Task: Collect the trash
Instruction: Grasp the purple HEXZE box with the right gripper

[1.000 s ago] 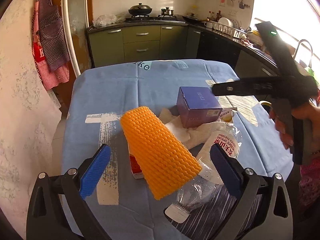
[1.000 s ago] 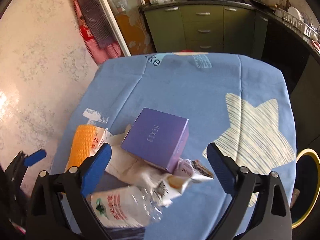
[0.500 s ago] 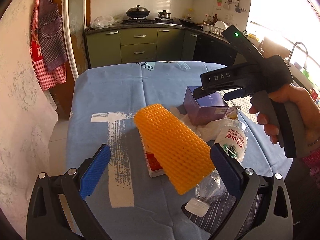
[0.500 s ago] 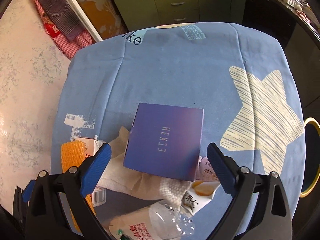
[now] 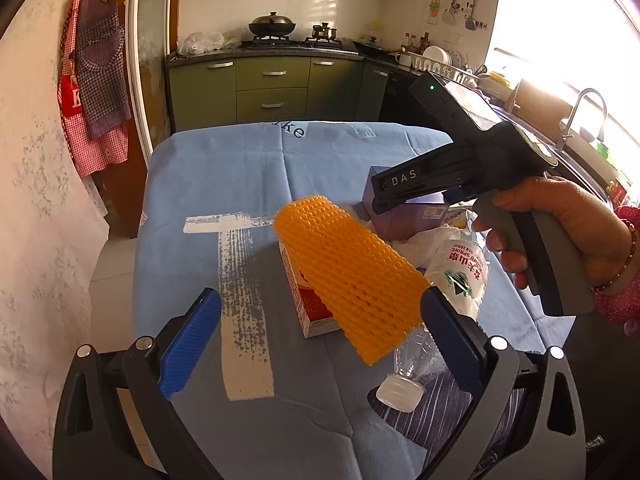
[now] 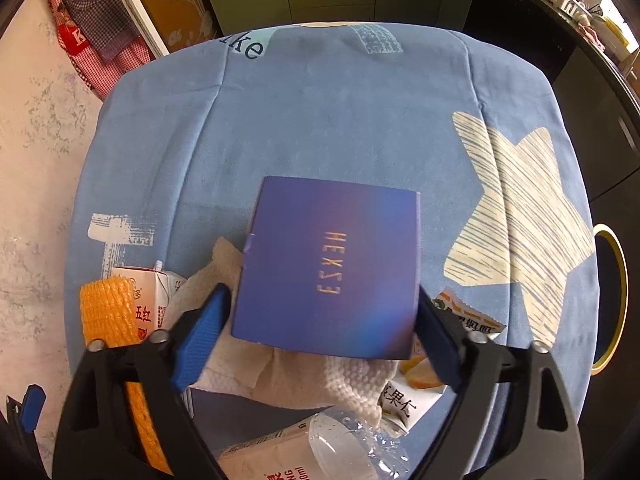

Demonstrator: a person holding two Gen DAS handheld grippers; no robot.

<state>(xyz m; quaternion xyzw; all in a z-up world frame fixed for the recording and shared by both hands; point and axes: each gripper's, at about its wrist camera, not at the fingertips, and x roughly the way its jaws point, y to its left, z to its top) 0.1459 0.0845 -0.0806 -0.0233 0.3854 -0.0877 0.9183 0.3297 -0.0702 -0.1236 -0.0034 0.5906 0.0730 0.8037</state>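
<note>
A purple box (image 6: 328, 264) marked HEXS3 lies on crumpled white tissue (image 6: 280, 380) on the blue tablecloth (image 6: 340, 120). My right gripper (image 6: 322, 300) points steeply down over the box. Its jaws are closing, with the box between the blue pads and a sliver of gap on the left side. My left gripper (image 5: 320, 300) hovers open and holds nothing, in front of an orange foam net (image 5: 348, 276) that lies on a red-and-white carton (image 5: 308, 304). A crushed plastic bottle (image 5: 456, 276) lies to the right of the net. A hand (image 5: 560, 216) holds the right gripper's handle.
A torn snack wrapper (image 6: 468, 316) lies just right of the box. A dark bin with a yellow rim (image 6: 614, 300) stands beside the table's right edge. Green kitchen cabinets (image 5: 272, 84) are behind the table, and aprons (image 5: 92, 80) hang on the left.
The right gripper has dropped and tilted down over the purple box, and its pads have narrowed to the box's sides. The left gripper drifted slightly, still open.
</note>
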